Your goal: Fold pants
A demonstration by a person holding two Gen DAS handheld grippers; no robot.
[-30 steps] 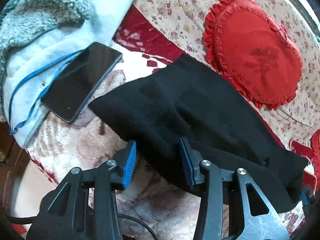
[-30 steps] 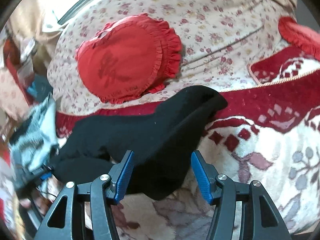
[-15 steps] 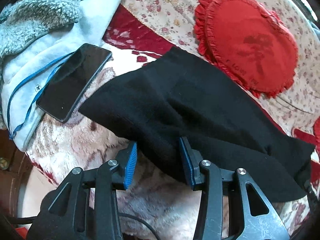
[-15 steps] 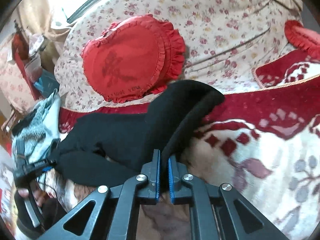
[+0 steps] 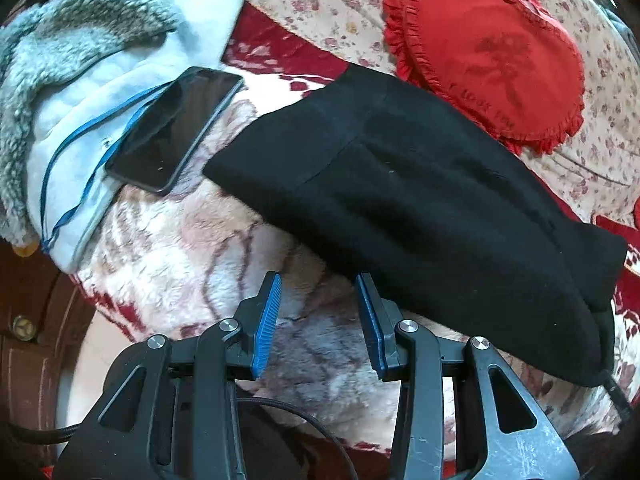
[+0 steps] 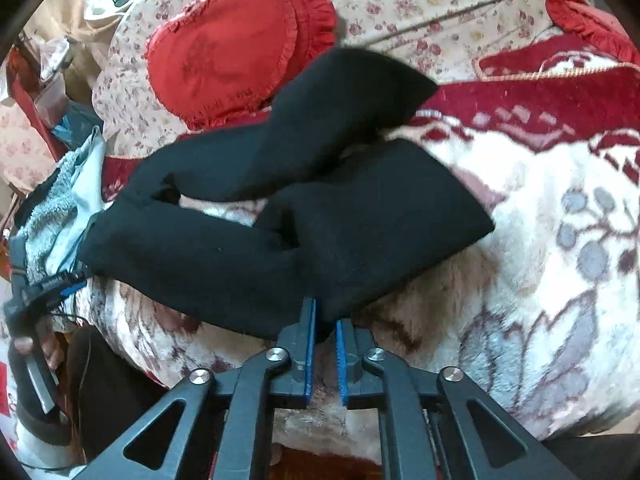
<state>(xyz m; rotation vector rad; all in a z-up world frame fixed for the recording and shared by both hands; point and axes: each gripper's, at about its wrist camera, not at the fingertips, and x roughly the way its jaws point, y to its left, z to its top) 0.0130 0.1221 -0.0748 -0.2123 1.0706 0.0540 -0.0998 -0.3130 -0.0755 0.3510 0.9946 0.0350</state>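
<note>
Your right gripper (image 6: 325,322) has its two blue pads pressed close together, and a fold of the soft black knit pants (image 6: 280,216) is pinched between them at the near edge of the cloth. From that pinch the pants spread away from you. One long leg runs out to the left, toward the fluffy grey and pale blue jacket (image 6: 60,196). A wide flap goes to the right, and another black part lifts up and back toward the red heart-shaped pillow with the frilly edge (image 6: 236,48). A small gap between the two left parts shows the blanket under them. Your left gripper (image 5: 318,308) has its jaws wide apart and holds nothing. Its right finger sits just at the near edge of the pants (image 5: 420,200), and I cannot tell if it touches; its left finger is over the bare fuzzy cream and red flower blanket (image 5: 180,264). In your left view the pants lie as one long dark strip, slanting from the upper left down to the lower right. The upper left end stops near the flat black phone (image 5: 176,128), which rests partly on the jacket (image 5: 92,60). The red pillow (image 5: 492,52) sits just behind the pants on the flowered sofa back.
</note>
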